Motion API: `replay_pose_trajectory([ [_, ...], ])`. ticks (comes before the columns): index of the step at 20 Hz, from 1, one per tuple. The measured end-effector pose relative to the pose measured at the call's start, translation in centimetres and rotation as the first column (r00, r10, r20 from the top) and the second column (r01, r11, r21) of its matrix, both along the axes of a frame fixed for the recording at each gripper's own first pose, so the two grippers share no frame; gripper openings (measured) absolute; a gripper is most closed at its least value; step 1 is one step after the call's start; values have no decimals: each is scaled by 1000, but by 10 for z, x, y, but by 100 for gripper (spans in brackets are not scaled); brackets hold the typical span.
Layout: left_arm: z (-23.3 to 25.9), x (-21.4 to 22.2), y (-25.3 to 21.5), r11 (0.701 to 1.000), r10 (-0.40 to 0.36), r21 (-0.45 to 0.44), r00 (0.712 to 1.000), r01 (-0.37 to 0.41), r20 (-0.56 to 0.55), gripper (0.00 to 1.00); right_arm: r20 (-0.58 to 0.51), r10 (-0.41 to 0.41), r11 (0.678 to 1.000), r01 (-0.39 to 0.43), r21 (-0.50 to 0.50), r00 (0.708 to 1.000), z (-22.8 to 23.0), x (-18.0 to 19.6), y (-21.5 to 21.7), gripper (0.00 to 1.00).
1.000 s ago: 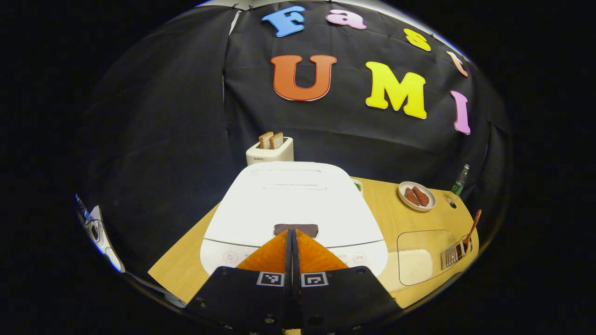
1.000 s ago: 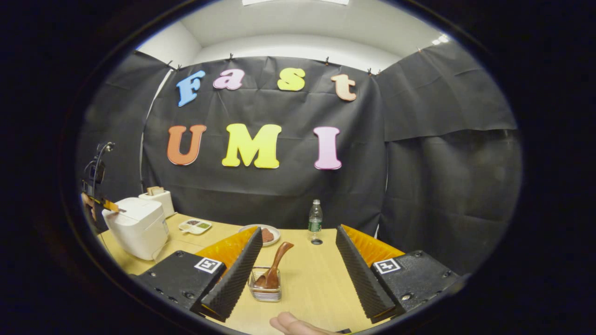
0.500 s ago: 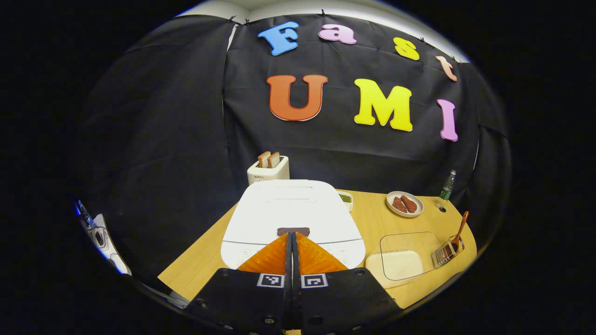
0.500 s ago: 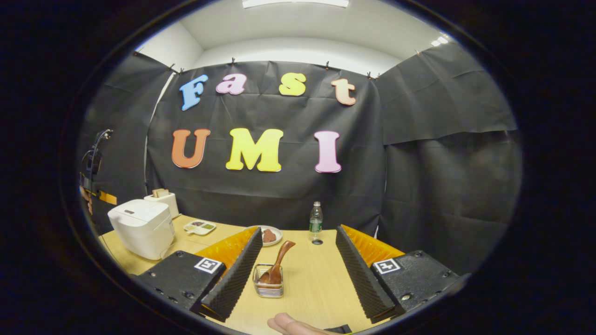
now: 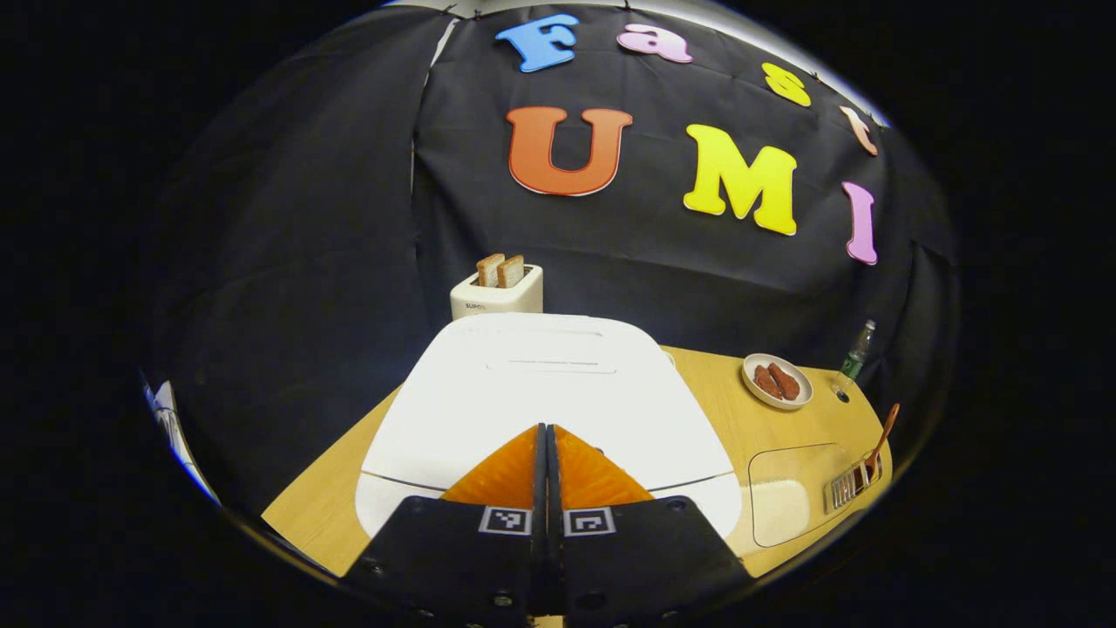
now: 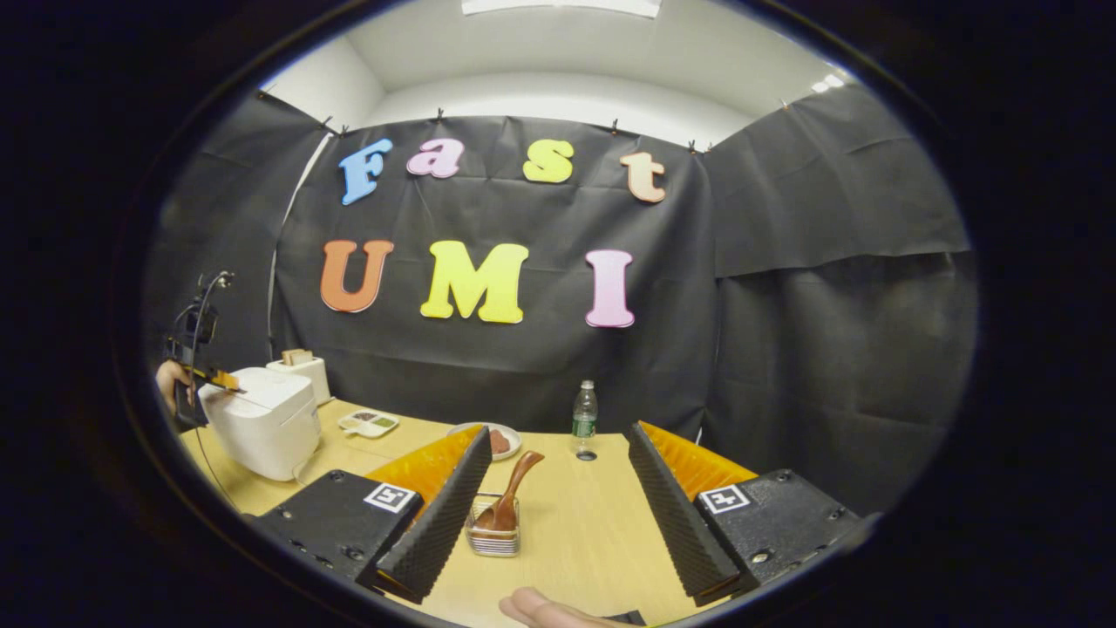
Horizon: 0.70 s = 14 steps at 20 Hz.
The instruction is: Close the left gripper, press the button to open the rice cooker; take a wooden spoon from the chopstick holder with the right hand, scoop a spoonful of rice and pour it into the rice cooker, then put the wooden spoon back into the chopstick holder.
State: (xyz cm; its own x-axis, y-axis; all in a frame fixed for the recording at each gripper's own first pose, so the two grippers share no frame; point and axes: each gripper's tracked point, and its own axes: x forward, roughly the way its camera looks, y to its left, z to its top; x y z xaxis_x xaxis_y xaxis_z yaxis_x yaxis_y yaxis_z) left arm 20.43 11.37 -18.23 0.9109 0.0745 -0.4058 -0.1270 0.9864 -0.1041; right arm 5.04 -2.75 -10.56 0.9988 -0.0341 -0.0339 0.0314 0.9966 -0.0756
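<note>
1. Two sets of tongs in play: the left tongs (image 5: 546, 429) are pressed fully together, tips down on the front of the white rice cooker (image 5: 545, 384), lid down.
2. Right tongs (image 6: 558, 471) gape wide above the wooden surface (image 6: 584, 532), gripping nothing.
3. Between them, farther off, the wooden spoon (image 6: 510, 488) leans in the chopstick holder (image 6: 493, 537).
4. Beside the cooker sits the clear rice container (image 5: 789, 497).

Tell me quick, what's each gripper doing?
Left gripper: closed, empty, tips over the rice cooker lid.
Right gripper: open, empty.
</note>
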Motion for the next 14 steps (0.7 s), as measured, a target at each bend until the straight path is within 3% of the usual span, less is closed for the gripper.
replay_pose_trajectory([
  [9,-1,-9,3,1000,-18,5,999,18,-36,0,-50,15,1000,-14,14,999,-19,-2,10,100],
  [10,7,-16,8,1000,15,8,1000,-15,-25,0,-56,13,1000,-12,10,998,-22,-3,10,100],
  [13,38,-43,-3,1000,-10,-14,999,10,45,0,-66,13,1000,-14,-5,998,-30,-2,9,100],
  [14,45,-56,-6,1000,-19,-11,998,20,59,5,-68,16,1000,-17,-9,998,-33,0,10,100],
])
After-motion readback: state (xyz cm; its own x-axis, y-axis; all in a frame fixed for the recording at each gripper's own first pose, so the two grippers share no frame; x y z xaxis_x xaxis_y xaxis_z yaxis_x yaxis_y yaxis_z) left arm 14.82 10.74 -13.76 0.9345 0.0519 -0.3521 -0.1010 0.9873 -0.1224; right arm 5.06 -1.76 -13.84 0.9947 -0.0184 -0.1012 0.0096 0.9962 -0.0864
